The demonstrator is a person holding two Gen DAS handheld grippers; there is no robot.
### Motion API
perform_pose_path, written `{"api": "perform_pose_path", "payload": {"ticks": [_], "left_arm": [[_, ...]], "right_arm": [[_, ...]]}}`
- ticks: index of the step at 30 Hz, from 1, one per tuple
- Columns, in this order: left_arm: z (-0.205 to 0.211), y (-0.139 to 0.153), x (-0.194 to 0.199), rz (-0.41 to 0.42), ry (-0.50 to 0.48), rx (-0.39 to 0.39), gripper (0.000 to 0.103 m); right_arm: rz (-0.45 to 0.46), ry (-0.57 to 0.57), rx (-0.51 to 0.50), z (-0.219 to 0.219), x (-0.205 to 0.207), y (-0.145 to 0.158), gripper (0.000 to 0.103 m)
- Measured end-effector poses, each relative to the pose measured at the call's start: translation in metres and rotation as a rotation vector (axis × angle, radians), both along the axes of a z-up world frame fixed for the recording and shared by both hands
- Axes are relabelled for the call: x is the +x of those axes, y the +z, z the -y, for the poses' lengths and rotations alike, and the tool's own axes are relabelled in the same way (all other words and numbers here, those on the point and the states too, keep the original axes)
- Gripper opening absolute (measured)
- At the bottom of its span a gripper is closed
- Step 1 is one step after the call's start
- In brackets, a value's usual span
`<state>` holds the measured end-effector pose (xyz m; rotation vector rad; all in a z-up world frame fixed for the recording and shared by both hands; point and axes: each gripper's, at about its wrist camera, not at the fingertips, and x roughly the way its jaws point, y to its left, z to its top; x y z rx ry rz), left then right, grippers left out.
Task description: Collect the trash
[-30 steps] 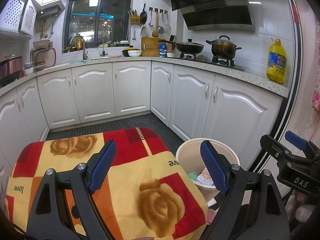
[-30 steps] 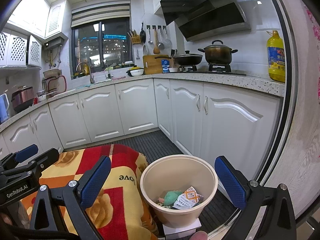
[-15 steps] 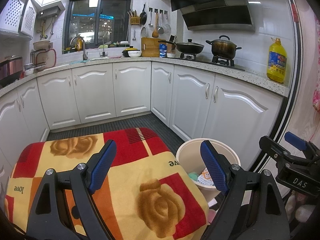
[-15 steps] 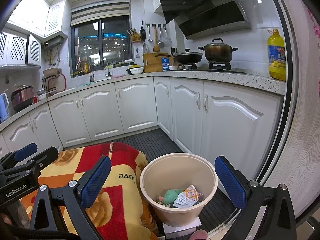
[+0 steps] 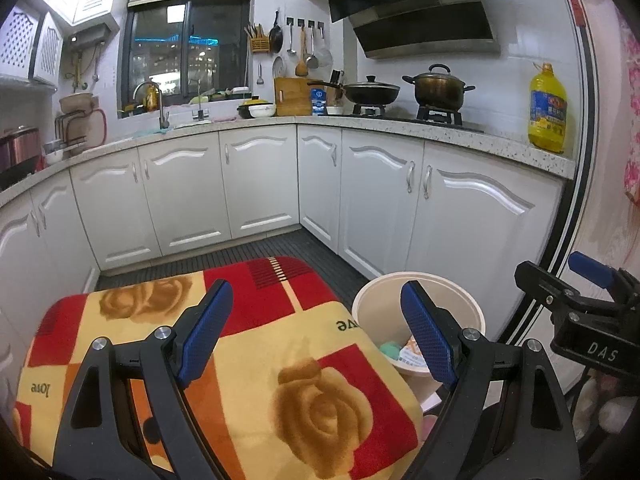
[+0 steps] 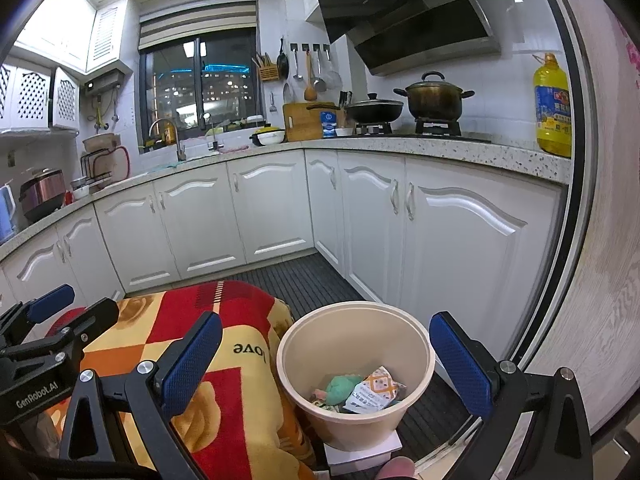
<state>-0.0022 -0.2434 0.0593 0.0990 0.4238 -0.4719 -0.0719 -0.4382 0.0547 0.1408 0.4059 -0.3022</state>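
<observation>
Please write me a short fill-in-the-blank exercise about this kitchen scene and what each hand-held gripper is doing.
1. The beige bin already holds a packet and a ____ crumpled item.
2. The left hand-held gripper is open, over the ____-patterned blanket.
3. The right hand-held gripper is open and holds ____.
4. The yellow oil bottle stands on the ____.

Answers: green; rose; nothing; countertop

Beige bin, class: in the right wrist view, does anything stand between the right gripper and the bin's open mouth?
Nothing visible does. The right gripper hangs open and empty, and the beige bin lies uncovered between its fingers, wrappers inside.
</observation>
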Motion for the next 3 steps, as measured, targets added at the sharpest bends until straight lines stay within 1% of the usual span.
{"api": "perform_pose_path", "payload": {"ticks": [3], "left_arm": [[-0.001, -0.0024, 0.0041, -0.016, 0.002, -0.002, 0.085]], "right_arm": [[-0.004, -0.002, 0.003, 0.0012, 0.0011, -0.0015, 0.103]]}}
